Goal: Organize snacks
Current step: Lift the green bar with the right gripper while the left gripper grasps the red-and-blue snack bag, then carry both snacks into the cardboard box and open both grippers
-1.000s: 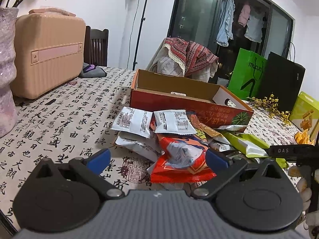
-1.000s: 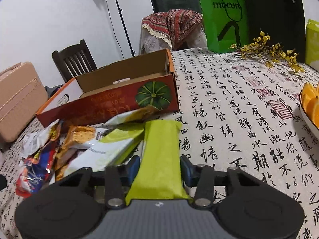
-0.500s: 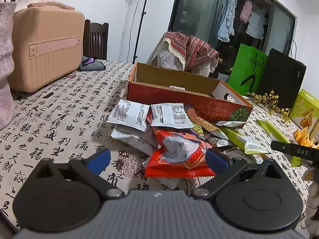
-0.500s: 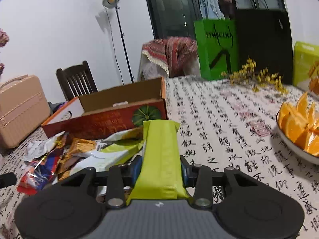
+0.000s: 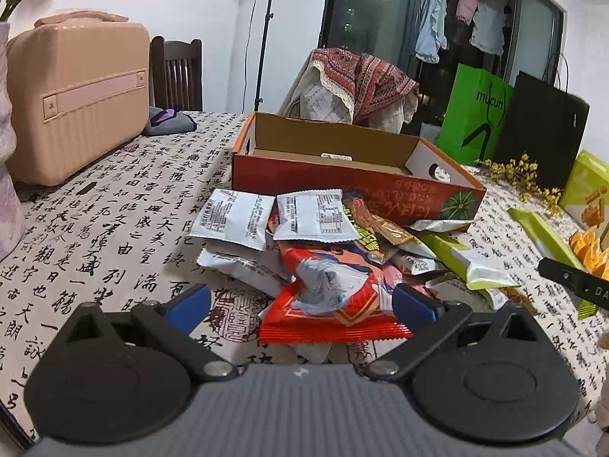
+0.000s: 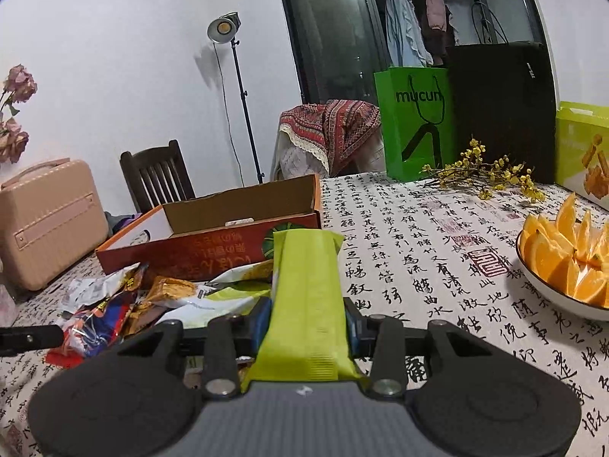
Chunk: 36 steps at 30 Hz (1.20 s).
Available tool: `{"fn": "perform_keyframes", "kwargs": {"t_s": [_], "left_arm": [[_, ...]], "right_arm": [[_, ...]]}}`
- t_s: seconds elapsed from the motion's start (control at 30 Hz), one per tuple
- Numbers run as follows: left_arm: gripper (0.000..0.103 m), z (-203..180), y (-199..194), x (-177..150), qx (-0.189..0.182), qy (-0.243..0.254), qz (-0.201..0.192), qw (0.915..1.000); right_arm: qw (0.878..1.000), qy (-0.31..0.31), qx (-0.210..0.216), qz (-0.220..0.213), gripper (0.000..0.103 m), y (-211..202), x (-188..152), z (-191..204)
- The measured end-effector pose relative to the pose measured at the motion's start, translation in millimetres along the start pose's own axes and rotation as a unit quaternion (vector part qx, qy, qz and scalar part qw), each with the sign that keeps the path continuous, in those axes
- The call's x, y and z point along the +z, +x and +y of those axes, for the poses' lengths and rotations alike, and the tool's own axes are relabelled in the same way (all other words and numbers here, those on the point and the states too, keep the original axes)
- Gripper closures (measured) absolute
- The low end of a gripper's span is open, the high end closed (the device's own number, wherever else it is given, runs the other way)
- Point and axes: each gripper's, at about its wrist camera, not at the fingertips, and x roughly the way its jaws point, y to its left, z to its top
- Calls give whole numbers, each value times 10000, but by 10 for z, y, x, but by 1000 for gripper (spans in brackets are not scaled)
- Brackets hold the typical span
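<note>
Right gripper [image 6: 308,320] is clamped on a long lime-green snack bar [image 6: 306,289], pads pressing its two long edges near the near end. The bar's long axis runs straight out along the fingers, near to far, and its far end projects well beyond the tips, tilted slightly upward, clear of the tablecloth [image 6: 418,251]. That free end points toward the right-hand corner of the open orange cardboard box [image 6: 213,251], which lies ahead and to the left of the bar; the box's long axis runs roughly left to right across the view, so bar and box are close to crosswise. Judgement: the coming move turns on this, since the bar must travel left and farther away to clear the near wall, and probably swing to lie along the box. Box interior looks nearly empty. Left gripper [image 5: 300,301] has its blue fingers spread wide and holds nothing; it sits low over the near edge of the snack pile [image 5: 342,243], with a red packet [image 5: 335,297] lying between the tips, untouched as far as can be seen. The right hand carries the task item and is judged better placed for the box's right end. A bowl of orange wedges [image 6: 563,255] stands to the right, well apart from the bar.
</note>
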Motion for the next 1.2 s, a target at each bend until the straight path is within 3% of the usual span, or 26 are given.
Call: {"fn": "perform_keyframes", "kwargs": {"t_s": [0.3,0.57,0.73,0.77,0.8,0.83,0.97,1.2], "left_arm": [[0,-161,107,-45,223,399,179,9988],[0,-325,214,154,220,290,75,9993],[0,-431,457,211,509,219,242,9982],[4,-420,515,197,551,145,337,9978],[21,-388,555,182,548,50,429,9976],[30,-342,592,166,444,-92,563,9974],[39,-177,473,182,138,-441,470,9978],[40,-21,74,336,-502,-721,-135,9960]], "right_arm": [[9999,99,106,-5,65,-18,-81,-45],[9998,149,144,-34,65,-40,-105,-65],[9997,172,154,-16,65,-30,-99,-74],[9997,171,159,-14,65,-32,-102,-75],[9997,171,161,-13,65,-32,-102,-77],[9997,168,162,-12,65,-33,-102,-78],[9997,169,157,-6,65,-25,-97,-81],[9997,158,170,19,65,0,-94,-48]]}}
